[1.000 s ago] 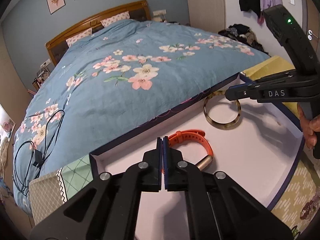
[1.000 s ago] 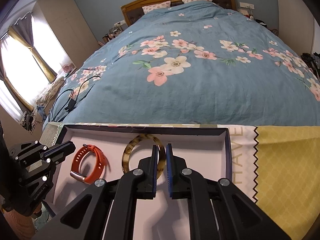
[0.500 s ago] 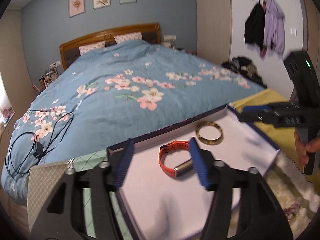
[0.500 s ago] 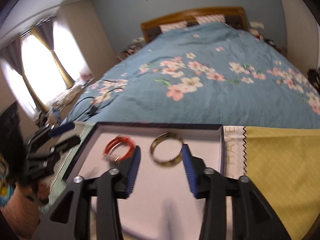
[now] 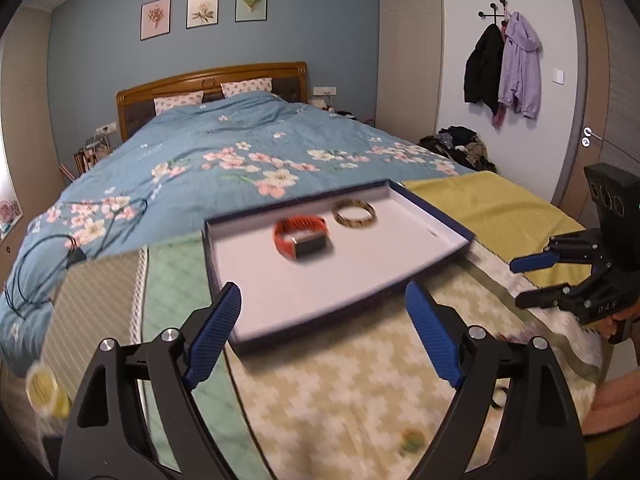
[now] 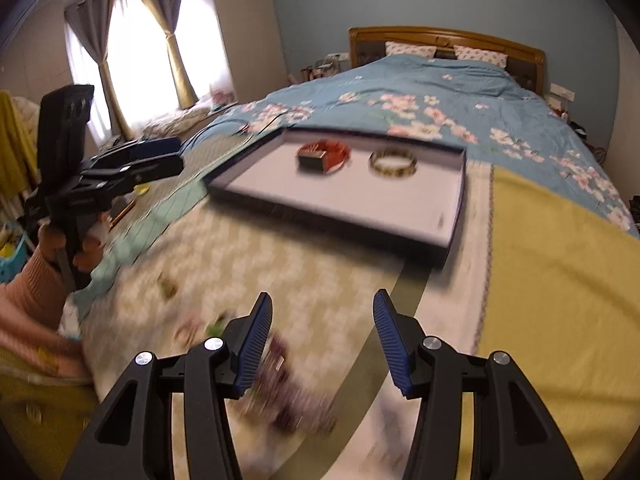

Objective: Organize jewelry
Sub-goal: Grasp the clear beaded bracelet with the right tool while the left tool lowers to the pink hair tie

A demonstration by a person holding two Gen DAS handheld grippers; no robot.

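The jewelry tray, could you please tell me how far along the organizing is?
Done: the orange watch band and the tortoiseshell bangle lie side by side in the white tray. In hand: nothing; the left gripper and right gripper have just been opening and are empty. Left: small blurred items on the cloth near the right gripper.

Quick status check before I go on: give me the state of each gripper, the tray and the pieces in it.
left gripper: open, jaws have just been opening, nothing between them.
right gripper: open, jaws have just been opening, nothing between them.
tray: lidless, lying on the bed covers, holding two pieces.
orange watch band: lying in the tray, ungripped.
tortoiseshell bangle: lying flat in the tray beside the band, apart from it.
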